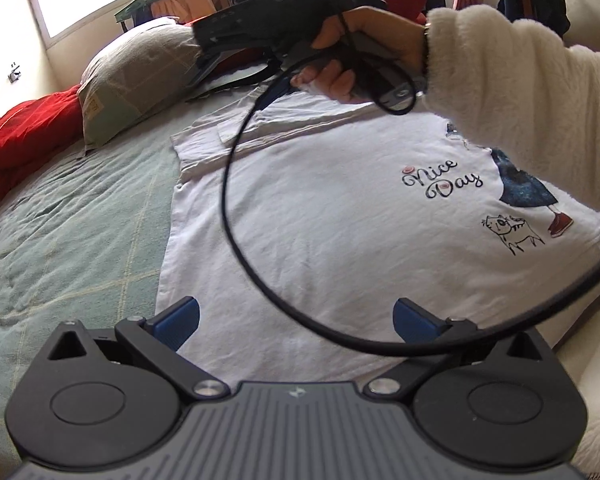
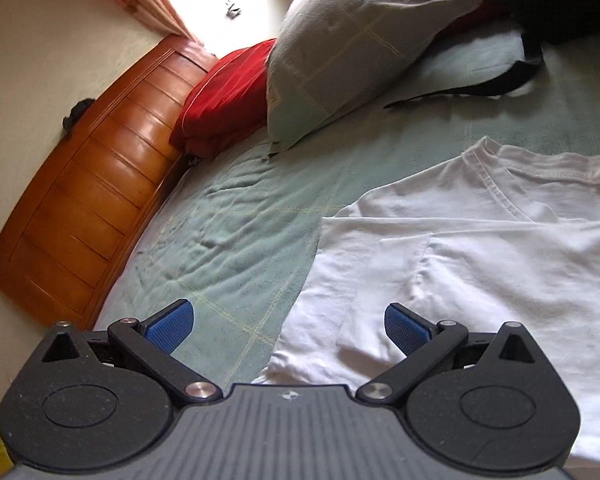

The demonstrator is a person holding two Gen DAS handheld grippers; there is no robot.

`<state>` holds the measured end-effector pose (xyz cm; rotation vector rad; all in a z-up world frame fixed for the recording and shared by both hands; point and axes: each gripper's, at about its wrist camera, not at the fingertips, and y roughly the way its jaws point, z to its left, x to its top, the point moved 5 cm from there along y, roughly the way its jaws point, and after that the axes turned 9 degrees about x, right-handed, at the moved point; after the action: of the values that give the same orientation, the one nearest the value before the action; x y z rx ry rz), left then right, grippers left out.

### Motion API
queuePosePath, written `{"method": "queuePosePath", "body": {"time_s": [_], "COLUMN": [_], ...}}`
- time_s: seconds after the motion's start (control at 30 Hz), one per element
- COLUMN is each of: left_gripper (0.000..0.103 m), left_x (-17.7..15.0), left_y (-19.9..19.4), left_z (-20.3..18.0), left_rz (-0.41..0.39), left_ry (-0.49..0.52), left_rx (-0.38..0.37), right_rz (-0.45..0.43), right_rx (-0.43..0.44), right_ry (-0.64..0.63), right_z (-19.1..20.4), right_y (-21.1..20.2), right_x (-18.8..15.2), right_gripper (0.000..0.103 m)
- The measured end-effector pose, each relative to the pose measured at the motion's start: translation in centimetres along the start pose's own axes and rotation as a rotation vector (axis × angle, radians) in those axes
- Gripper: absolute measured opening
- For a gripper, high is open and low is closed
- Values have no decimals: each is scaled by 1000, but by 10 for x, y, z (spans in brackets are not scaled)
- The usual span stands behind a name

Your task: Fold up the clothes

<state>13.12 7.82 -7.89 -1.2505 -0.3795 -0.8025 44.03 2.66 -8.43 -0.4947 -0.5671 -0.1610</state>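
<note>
A white T-shirt (image 1: 340, 208) printed with "Nice Day" and a cartoon lies flat on the green bedsheet, one sleeve folded in over the chest. My left gripper (image 1: 296, 322) hovers open above its lower part, holding nothing. A hand in a fluffy cream sleeve (image 1: 532, 92) holds the right gripper's body (image 1: 284, 12) above the shirt's far end, with a black cable (image 1: 236, 216) looping down. In the right wrist view the same shirt (image 2: 480, 256) shows its collar and folded sleeve; my right gripper (image 2: 288, 326) is open over the shirt's edge, empty.
A grey-green pillow (image 1: 136, 80) and a red pillow (image 1: 28, 136) lie at the head of the bed, against a wooden headboard (image 2: 88, 184). A black bag strap (image 2: 484, 84) rests on the sheet beyond the shirt. Bare green bedsheet (image 1: 76, 232) stretches left of the shirt.
</note>
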Motion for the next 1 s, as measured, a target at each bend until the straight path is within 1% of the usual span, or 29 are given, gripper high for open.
{"method": "queuePosePath", "body": {"time_s": [0.03,0.13,0.23,0.33,0.47,0.53,0.6,0.67,0.7,0.73,0.77,0.8,0.93,1.0], "left_gripper": [102,102,102,102,102,102,102,102,102,102,102,102,102,102], "left_x": [0,1,2,3,12,17,22,24,25,26,27,28,36,37], "left_y": [0,1,2,5,10,13,15,16,15,15,15,15,18,22], "left_z": [-1,-4,-9,-13,-20,-25,-30,-32,-32,-32,-32,-32,-30,-29], "left_rz": [0,0,2,6,2,-3,-1,3,5,6,6,5,2,6], "left_ry": [3,19,44,62,81,85,84,84,84,84,84,85,77,60], "left_rx": [-3,-16,-33,-43,-62,-78,-86,-84,-81,-79,-81,-82,-64,-66], "right_rz": [-4,-47,-114,-189,-257,-239,-203,-228,-209,-185,-181,-197,-266,-270], "right_rx": [-8,-47,-112,-182,-273,-273,-280,-262,-268,-273,-269,-255,-275,-273], "right_ry": [-10,-35,-29,-9,62,116,184,139,116,105,96,77,5,21], "right_z": [0,-10,-30,-54,-92,-114,-137,-138,-134,-130,-125,-121,-118,-131], "right_y": [-6,-45,-104,-172,-238,-248,-243,-242,-242,-243,-246,-249,-255,-248], "right_x": [0,4,3,-5,-31,-48,-66,-78,-78,-76,-72,-67,-39,-29], "right_gripper": [103,103,103,103,103,103,103,103,103,103,103,103,103,103]}}
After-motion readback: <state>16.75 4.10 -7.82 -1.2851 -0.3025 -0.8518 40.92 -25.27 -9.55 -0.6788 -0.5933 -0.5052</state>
